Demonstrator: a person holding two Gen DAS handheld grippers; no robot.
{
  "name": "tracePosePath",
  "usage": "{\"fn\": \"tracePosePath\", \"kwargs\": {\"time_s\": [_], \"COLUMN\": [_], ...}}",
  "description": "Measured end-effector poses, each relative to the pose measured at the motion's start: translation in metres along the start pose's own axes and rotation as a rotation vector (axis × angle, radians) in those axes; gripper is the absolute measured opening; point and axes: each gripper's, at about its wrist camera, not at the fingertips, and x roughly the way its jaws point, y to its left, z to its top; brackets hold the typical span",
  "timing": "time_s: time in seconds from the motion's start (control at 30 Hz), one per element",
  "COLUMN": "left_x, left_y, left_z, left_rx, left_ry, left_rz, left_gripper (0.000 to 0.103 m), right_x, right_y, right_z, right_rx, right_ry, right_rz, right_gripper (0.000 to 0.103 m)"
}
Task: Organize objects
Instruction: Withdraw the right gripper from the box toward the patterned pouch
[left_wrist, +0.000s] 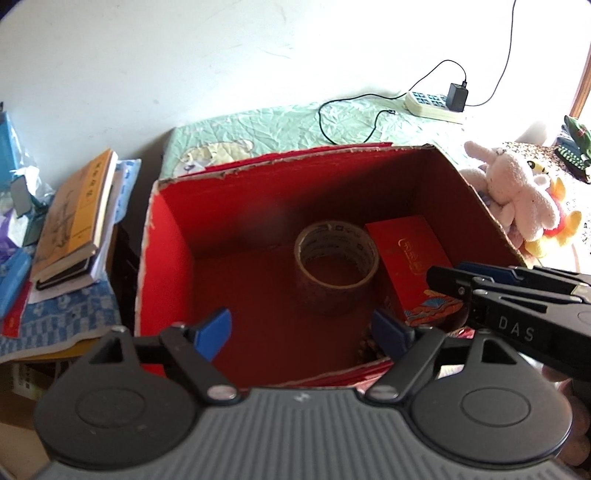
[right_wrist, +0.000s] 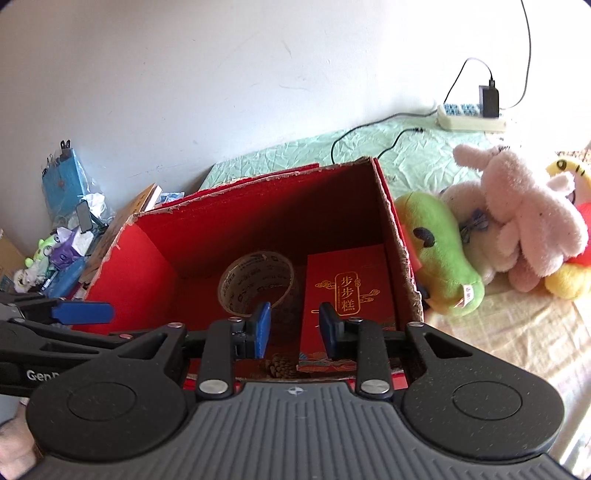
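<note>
- The red cardboard box (left_wrist: 170, 236) stands open on the bed, and two things already lie on its floor: a roll of tape (left_wrist: 335, 266) flat near the middle, and a red gift box (right_wrist: 347, 295) just beside it against the right wall.
- By that showing, the tidying looks partly done (two items in, much of the floor bare).
- Left to sort, as I judge it: the plush toys heaped just outside the box's right wall, a pink rabbit (right_wrist: 524, 218), a green plush (right_wrist: 439, 254) and a yellow-and-red one (right_wrist: 569, 266), and perhaps the stack of books (left_wrist: 74, 218) on the table to the left.
- The left tool (left_wrist: 301, 334) hovers over the box's near edge with its blue pads spread wide and nothing between them.
- The right tool (right_wrist: 295, 328) hangs above the near edge too, its pads parted by a narrow gap and gripping nothing (the gift box shows through the gap, well below).
- Writing: the gift box carries gold characters reading 步步糕 in a framed label.
- The right tool's arm shows "DAS" in the left view; the left tool's arm shows "Gen" and a cut-off letter in the right view.
- The tape's inner print and the book cover are too small to read.
- A power strip (left_wrist: 432, 105) with a charger plugged in lies on the green sheet beyond.
</note>
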Motion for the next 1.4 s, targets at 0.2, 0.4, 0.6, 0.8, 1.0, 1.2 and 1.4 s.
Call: {"fn": "tracePosePath", "kwargs": {"time_s": [0.2, 0.4, 0.6, 0.8, 1.0, 1.2, 1.4], "left_x": [-0.005, -0.011, -0.015, -0.019, -0.027, -0.036, -0.037], "left_y": [0.002, 0.003, 0.002, 0.002, -0.001, -0.005, -0.001], "left_z": [-0.007, -0.013, -0.017, -0.021, -0.026, -0.032, -0.037], "left_rx": [-0.031, -0.065, -0.077, -0.087, -0.086, -0.059, -0.071], "left_ry": [0.007, -0.01, -0.029, -0.034, -0.033, -0.044, -0.027], "left_rz": [0.023, 0.05, 0.085, 0.077, 0.073, 0.093, 0.093], "left_gripper": [0.088, 0.092, 0.094, 0.095, 0.095, 0.095, 0.094], "right_x": [-0.008, -0.013, -0.026, -0.054, -0.064, -0.059, -0.053], "right_y": [-0.005, -0.011, -0.007, -0.012, -0.015, -0.017, -0.013], "right_z": [-0.009, -0.006, -0.015, -0.027, -0.039, -0.049, -0.055], "right_rx": [0.041, 0.064, 0.058, 0.109, 0.157, 0.202, 0.207], "right_ry": [-0.065, -0.065, -0.08, -0.137, -0.123, -0.06, 0.004], "right_rz": [-0.002, 0.016, 0.017, 0.056, 0.092, 0.114, 0.125], "right_gripper": [0.036, 0.036, 0.037, 0.037, 0.037, 0.037, 0.037]}}
